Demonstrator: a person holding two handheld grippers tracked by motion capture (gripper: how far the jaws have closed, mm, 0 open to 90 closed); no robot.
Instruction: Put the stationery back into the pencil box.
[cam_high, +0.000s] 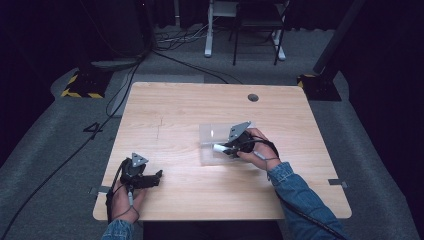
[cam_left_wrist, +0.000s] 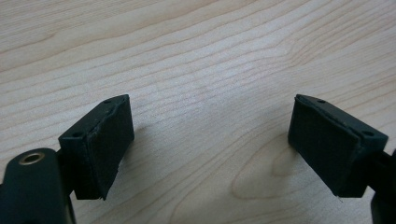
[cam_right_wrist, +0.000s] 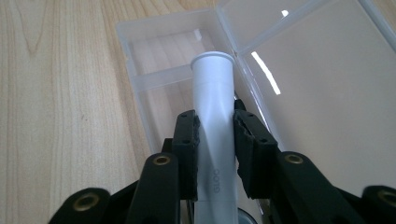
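A white plastic tube (cam_right_wrist: 214, 98) with a flanged cap end is clamped between the jaws of my right gripper (cam_right_wrist: 215, 119), which is shut on it. The tube (cam_high: 219, 148) points left over a clear plastic box (cam_high: 212, 135) near the table's middle. The box (cam_right_wrist: 154, 77) lies open with its lid (cam_right_wrist: 317, 84) folded flat beside it. The tube hangs above the box's long compartment. My left gripper (cam_high: 159, 175) rests at the table's front left, open, with bare wood between its pads (cam_left_wrist: 109, 140).
The wooden table (cam_high: 170, 110) has a round cable hole (cam_high: 253, 97) near its far edge. Cables run over the grey floor on the left, and a desk frame (cam_high: 245, 30) stands beyond the table.
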